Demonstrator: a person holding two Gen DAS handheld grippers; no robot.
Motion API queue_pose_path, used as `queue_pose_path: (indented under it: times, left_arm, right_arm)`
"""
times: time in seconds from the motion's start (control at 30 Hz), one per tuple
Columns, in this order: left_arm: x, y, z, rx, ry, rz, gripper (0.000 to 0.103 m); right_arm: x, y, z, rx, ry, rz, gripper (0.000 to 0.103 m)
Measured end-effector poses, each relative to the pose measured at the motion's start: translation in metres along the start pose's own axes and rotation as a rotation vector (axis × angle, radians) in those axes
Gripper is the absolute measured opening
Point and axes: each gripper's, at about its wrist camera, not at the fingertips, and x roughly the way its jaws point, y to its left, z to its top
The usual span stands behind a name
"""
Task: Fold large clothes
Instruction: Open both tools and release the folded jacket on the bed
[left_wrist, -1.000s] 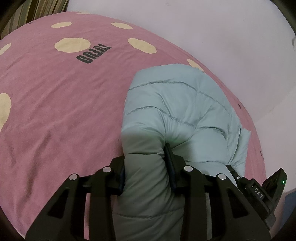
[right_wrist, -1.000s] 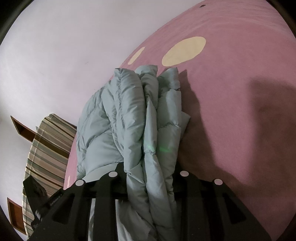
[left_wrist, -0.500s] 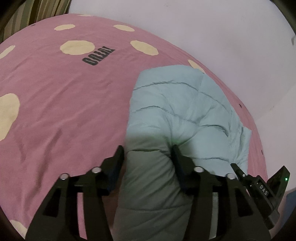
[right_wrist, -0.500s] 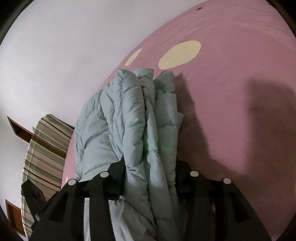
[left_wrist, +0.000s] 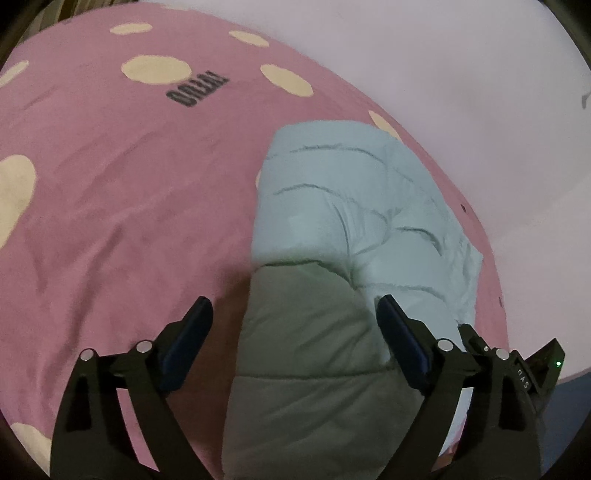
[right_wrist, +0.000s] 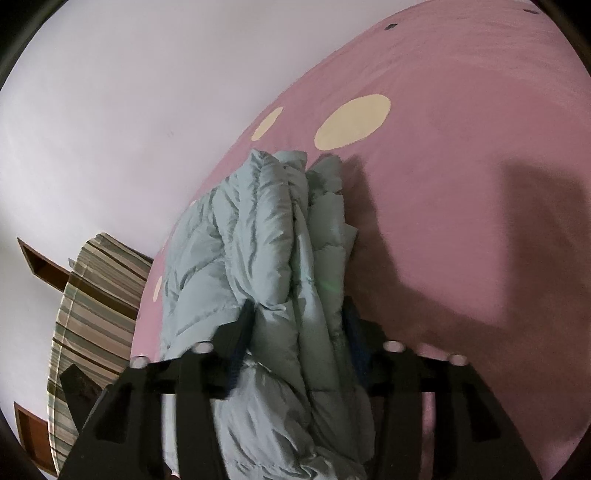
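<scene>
A pale blue-green quilted puffer jacket (left_wrist: 354, 206) lies folded on a pink bed cover (left_wrist: 110, 184) with cream dots. My left gripper (left_wrist: 295, 314) is open, its fingers spread wide on either side of the jacket's near end, not clamping it. In the right wrist view the jacket (right_wrist: 258, 229) is bunched in thick layers between the fingers. My right gripper (right_wrist: 299, 317) has its fingers against both sides of the jacket's edge, gripping it. The other gripper's body (left_wrist: 532, 373) shows at the lower right of the left wrist view.
A white wall (left_wrist: 461, 66) runs along the bed's far side. A striped pillow (right_wrist: 92, 306) and brown wooden shelves (right_wrist: 33, 258) sit at the left of the right wrist view. Dark lettering (left_wrist: 195, 90) is printed on the bed cover.
My left gripper has opened and let go of the jacket's near end, its fingers now wide apart. The right gripper's fingers have spread a little but still hold the bunched edge.
</scene>
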Motion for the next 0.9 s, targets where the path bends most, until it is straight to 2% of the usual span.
queue_pose_path:
  times: [0.2, 0.33, 0.57, 0.9]
  left_arm:
    - [-0.001, 0.002, 0.0, 0.011, 0.004, -0.011, 0.091]
    - [-0.007, 0.002, 0.001, 0.023, -0.001, -0.006, 0.091]
    - [-0.03, -0.005, -0.006, 0.102, -0.06, 0.047, 0.091]
    - [-0.075, -0.024, -0.042, 0.215, -0.155, 0.133, 0.091]
  right_arm:
    - [-0.006, 0.004, -0.001, -0.004, 0.005, -0.016, 0.058]
    - [-0.015, 0.011, -0.002, -0.013, -0.014, -0.034, 0.066]
    - [-0.036, 0.02, -0.008, -0.051, -0.044, -0.081, 0.067]
    - [-0.088, 0.026, -0.034, -0.13, -0.123, -0.204, 0.067]
